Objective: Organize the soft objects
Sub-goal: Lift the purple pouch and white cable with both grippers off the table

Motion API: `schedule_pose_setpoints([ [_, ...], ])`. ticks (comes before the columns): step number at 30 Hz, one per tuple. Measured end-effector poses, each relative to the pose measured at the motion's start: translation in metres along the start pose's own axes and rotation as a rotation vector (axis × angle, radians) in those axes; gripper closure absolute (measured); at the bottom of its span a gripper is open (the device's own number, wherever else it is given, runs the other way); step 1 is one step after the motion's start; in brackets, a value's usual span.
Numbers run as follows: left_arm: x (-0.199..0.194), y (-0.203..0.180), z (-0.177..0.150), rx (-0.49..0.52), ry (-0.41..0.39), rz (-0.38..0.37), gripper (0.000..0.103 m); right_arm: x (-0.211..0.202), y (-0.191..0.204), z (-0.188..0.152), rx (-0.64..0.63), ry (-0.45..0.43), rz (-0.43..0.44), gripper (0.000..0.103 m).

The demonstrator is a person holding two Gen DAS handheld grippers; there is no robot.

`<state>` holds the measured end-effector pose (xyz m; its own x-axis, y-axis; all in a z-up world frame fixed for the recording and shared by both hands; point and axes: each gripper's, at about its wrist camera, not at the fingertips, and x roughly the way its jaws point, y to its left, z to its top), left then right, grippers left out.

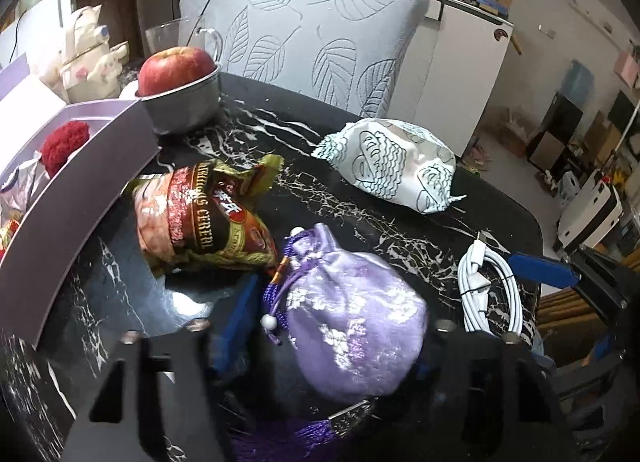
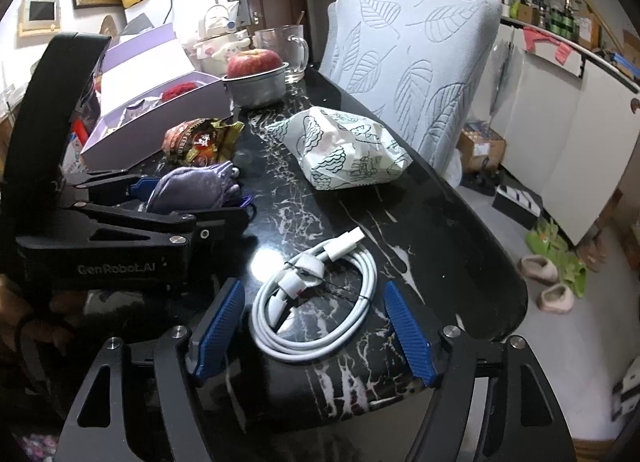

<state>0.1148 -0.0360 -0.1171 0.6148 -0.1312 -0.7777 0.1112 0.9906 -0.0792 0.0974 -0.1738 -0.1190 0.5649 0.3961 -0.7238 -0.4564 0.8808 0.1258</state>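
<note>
A shiny purple drawstring pouch (image 1: pixel 352 326) lies between the fingers of my left gripper (image 1: pixel 332 326), which is shut on it; the right pad is hidden behind the cloth. In the right wrist view the same pouch (image 2: pixel 192 189) sits squeezed in the left gripper (image 2: pixel 180 197). A cereal packet (image 1: pixel 204 217) and a white printed cloth bag (image 1: pixel 392 165) lie on the black marble table (image 1: pixel 360 221). My right gripper (image 2: pixel 314 314) is open, its blue pads (image 2: pixel 218 330) standing either side of a coiled white cable (image 2: pixel 316 302) without touching it.
A purple box (image 1: pixel 80 189) holding a red pom-pom (image 1: pixel 64 141) stands at the left. Behind it are an apple in a metal bowl (image 1: pixel 180 101), a glass mug (image 2: pixel 284 49) and a plush toy (image 1: pixel 88 57). A leaf-patterned chair back (image 1: pixel 320 41) borders the far edge.
</note>
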Motion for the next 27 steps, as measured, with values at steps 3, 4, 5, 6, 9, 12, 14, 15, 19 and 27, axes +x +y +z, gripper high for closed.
schedule_pose_setpoints([
  [3,-0.002,0.000,0.000,0.004,-0.007,-0.007,0.065,0.000,0.000,0.000,-0.012,-0.009,-0.024,0.043],
  [4,-0.003,0.001,0.000,0.000,-0.008,-0.008,0.065,0.000,-0.001,0.000,-0.007,-0.008,-0.019,0.043],
  [5,-0.003,0.002,-0.001,-0.005,-0.010,-0.014,0.066,-0.001,-0.003,0.001,0.004,-0.010,-0.012,0.044],
  [6,-0.003,0.003,-0.001,-0.007,-0.010,-0.016,0.066,-0.001,-0.004,0.001,0.011,-0.012,-0.007,0.044],
  [9,-0.005,0.003,-0.003,-0.010,-0.007,-0.022,0.066,-0.003,-0.008,0.000,0.036,-0.023,0.009,0.044],
  [12,-0.009,0.000,-0.005,-0.007,-0.006,-0.032,0.066,-0.005,-0.010,0.000,0.045,-0.027,0.016,0.044],
  [14,-0.013,-0.002,-0.007,-0.006,-0.006,-0.037,0.066,-0.008,-0.011,-0.001,0.045,-0.032,0.017,0.044],
  [15,-0.015,-0.001,-0.007,-0.009,-0.008,-0.039,0.066,-0.009,-0.010,-0.001,0.045,-0.035,0.019,0.044],
  [19,-0.025,0.000,-0.012,-0.015,-0.025,-0.031,0.066,-0.014,-0.005,0.000,0.041,-0.049,0.034,0.044],
  [27,-0.052,0.008,-0.029,-0.051,-0.050,-0.005,0.066,-0.022,0.021,0.003,-0.016,-0.063,0.090,0.044],
])
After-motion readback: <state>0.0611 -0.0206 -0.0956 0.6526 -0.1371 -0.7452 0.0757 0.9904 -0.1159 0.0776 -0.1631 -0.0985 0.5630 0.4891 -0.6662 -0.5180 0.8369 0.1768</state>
